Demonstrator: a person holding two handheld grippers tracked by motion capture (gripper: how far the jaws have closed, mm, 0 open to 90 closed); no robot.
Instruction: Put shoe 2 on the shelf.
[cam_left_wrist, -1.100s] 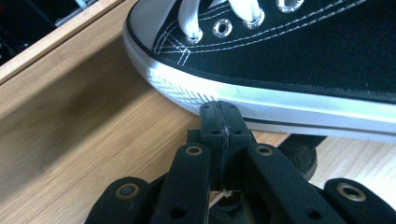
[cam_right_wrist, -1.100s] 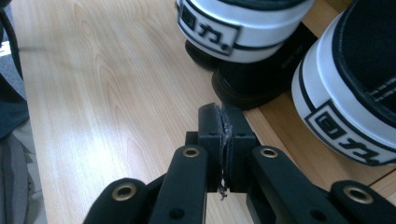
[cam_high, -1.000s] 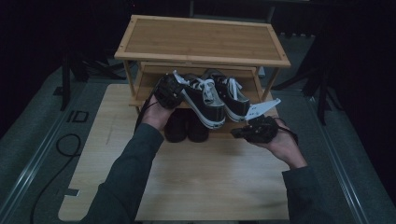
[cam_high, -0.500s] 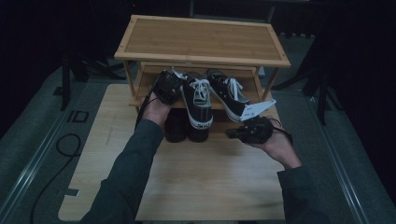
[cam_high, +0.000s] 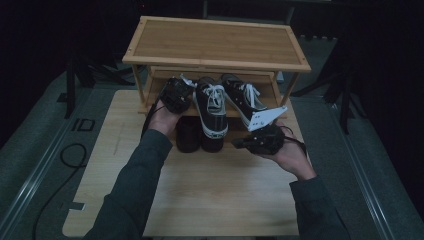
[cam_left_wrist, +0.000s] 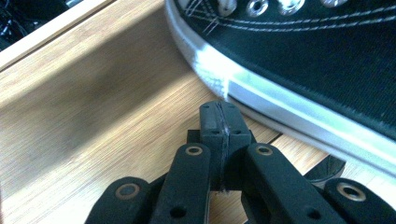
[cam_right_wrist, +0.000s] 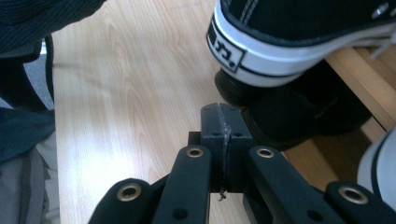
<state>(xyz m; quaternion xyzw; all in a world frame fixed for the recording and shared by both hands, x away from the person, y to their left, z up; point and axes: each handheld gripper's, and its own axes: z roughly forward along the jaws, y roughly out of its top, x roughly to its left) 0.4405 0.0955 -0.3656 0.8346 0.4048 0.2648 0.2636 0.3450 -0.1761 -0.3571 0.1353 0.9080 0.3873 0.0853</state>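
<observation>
Two black sneakers with white laces and soles rest on the lower shelf of a bamboo shoe rack (cam_high: 215, 42), heels toward me. The left sneaker (cam_high: 212, 107) overhangs the shelf edge and the right sneaker (cam_high: 242, 100) lies slanted beside it. My left gripper (cam_high: 186, 94) is shut and empty beside the left sneaker's side; its closed tips (cam_left_wrist: 219, 121) lie just short of the white sole (cam_left_wrist: 280, 107). My right gripper (cam_high: 239, 143) is shut and empty, low at the front right. Its tips (cam_right_wrist: 219, 121) sit below the overhanging heel (cam_right_wrist: 261, 46).
A pair of dark shoes (cam_high: 189, 134) stands under the lower shelf, seen close as a black shoe (cam_right_wrist: 299, 112). The rack stands on a pale wooden board (cam_high: 215, 190) on grey floor. A cable (cam_high: 70, 155) lies at the left. My left sleeve (cam_right_wrist: 28, 18) shows nearby.
The left sneaker's heel has swung leftward, so it now points straight at me instead of slanting. The right gripper has shifted slightly left. The left gripper stays in place.
</observation>
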